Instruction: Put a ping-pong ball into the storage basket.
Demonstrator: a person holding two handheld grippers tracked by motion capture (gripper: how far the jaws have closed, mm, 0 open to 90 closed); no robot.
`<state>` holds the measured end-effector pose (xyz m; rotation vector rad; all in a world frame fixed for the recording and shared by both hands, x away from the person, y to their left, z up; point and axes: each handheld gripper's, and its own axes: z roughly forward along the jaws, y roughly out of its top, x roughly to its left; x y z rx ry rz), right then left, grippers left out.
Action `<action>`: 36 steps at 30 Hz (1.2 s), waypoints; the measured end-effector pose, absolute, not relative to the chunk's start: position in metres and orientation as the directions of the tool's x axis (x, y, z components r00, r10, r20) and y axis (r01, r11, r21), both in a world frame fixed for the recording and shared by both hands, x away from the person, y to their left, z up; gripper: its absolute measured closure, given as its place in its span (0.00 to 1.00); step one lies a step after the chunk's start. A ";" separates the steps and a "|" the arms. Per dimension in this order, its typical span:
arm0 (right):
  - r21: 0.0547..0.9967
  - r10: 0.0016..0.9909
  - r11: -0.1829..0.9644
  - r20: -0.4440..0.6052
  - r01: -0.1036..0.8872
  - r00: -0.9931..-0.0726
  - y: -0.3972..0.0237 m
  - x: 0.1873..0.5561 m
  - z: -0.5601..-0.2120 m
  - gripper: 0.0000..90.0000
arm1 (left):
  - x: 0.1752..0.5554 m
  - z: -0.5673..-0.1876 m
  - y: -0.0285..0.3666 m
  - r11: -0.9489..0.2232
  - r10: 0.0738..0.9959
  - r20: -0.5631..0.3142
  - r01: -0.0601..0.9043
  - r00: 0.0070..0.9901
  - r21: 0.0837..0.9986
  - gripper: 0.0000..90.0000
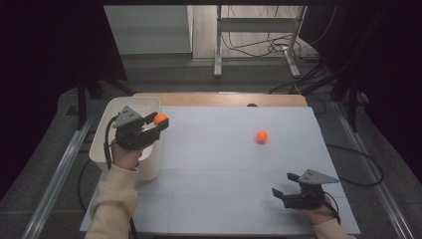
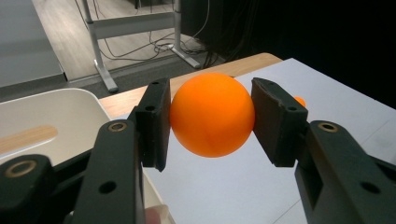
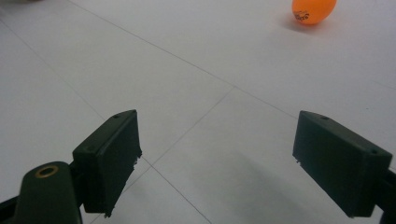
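Two orange balls, one ball clamped between left gripper pads at white bin rim, bin's interior visible in left gripper view, loose ball on white table well ahead of right gripper, jaws spread wide, nothing between

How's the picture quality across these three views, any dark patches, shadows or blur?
High view: both side edges fall into deep darkness, the white table evenly lit. Left gripper view: the held orange ball is sharp, the near jaws slightly soft. Right gripper view: the loose ball casts a soft shadow; faint shadows lie under the open jaws.
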<state>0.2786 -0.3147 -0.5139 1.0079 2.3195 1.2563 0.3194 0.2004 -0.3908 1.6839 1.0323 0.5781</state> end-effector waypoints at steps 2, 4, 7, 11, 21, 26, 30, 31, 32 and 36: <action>0.824 0.711 0.366 0.052 0.433 -0.701 -0.314 0.279 -0.514 0.17 | 0.320 -0.390 0.201 -0.098 0.851 -0.105 0.351 0.514 0.931 0.56; 0.823 0.711 0.368 0.050 0.432 -0.701 -0.314 0.279 -0.514 0.17 | 0.320 -0.388 0.203 -0.097 0.852 -0.102 0.347 0.513 0.933 0.56; 0.823 0.712 0.368 0.050 0.433 -0.701 -0.314 0.279 -0.514 0.17 | 0.320 -0.387 0.205 -0.092 0.855 -0.103 0.343 0.508 0.935 0.56; 0.820 0.712 0.372 0.049 0.435 -0.701 -0.314 0.279 -0.514 0.17 | 0.320 -0.384 0.215 -0.073 0.866 -0.109 0.338 0.488 0.938 0.56; 0.820 0.716 0.371 0.046 0.436 -0.697 -0.315 0.279 -0.514 0.17 | 0.324 -0.385 0.237 -0.050 0.904 -0.104 0.346 0.414 0.937 0.56; 0.820 0.715 0.372 0.046 0.436 -0.697 -0.315 0.279 -0.514 0.17 | 0.326 -0.388 0.245 -0.042 0.915 -0.107 0.355 0.389 0.934 0.56; 0.822 0.714 0.368 0.050 0.435 -0.699 -0.315 0.279 -0.514 0.17 | 0.324 -0.386 0.248 -0.058 0.928 -0.079 0.350 0.365 0.935 0.56; 0.822 0.713 0.369 0.049 0.434 -0.699 -0.315 0.279 -0.514 0.17 | 0.324 -0.386 0.249 -0.056 0.929 -0.078 0.348 0.361 0.936 0.56; 0.823 0.713 0.367 0.050 0.433 -0.699 -0.315 0.279 -0.514 0.17 | 0.323 -0.386 0.250 -0.055 0.932 -0.078 0.348 0.355 0.936 0.56; 0.823 0.712 0.367 0.052 0.433 -0.700 -0.315 0.279 -0.514 0.17 | 0.324 -0.387 0.256 -0.048 0.937 -0.080 0.353 0.339 0.934 0.56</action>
